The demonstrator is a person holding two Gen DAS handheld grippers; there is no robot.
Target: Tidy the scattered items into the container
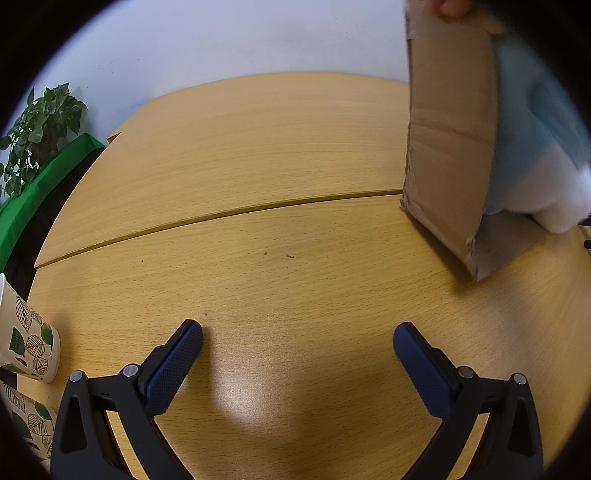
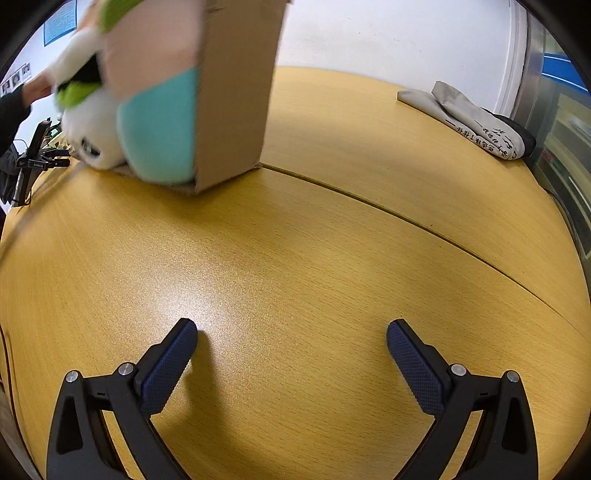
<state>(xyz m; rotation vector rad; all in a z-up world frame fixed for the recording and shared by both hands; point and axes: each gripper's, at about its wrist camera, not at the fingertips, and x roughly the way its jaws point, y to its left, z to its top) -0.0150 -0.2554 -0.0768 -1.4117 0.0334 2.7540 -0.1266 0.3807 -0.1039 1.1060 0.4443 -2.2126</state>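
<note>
both grippers idle low over the table (image 2: 295, 240), holding nothing. the left gripper (image 1: 297, 343) has its jaws wide apart over bare wood, and the right gripper (image 2: 291, 341) is spread the same way.

the box (image 2: 236, 92) sits at 11 o'clock in the right view and at 1 o'clock in the left view (image 1: 448, 122). it is tipped onto its side, open mouth facing sideways, with a hand (image 1: 448, 7) on its top edge. soft toys are at its mouth: a teal one (image 2: 159, 129), a white one (image 2: 92, 136) and a green one (image 2: 79, 92), all blurred, so whether they are spilling out or being pushed in cannot be told.

judged from this, no tidying step is under way; the scene looks like a setup, with no pick begun.

a pair of socks (image 2: 476, 122) lies at 1 o'clock in the right view, well apart from the box. paper cups (image 1: 27, 336) stand at 9 o'clock in the left view.

the next move probably calls for waiting until the box is upright and the toys are at rest, then sending the nearer gripper to one toy, with its jaws spread wide enough for a soft, bulky body.
</note>
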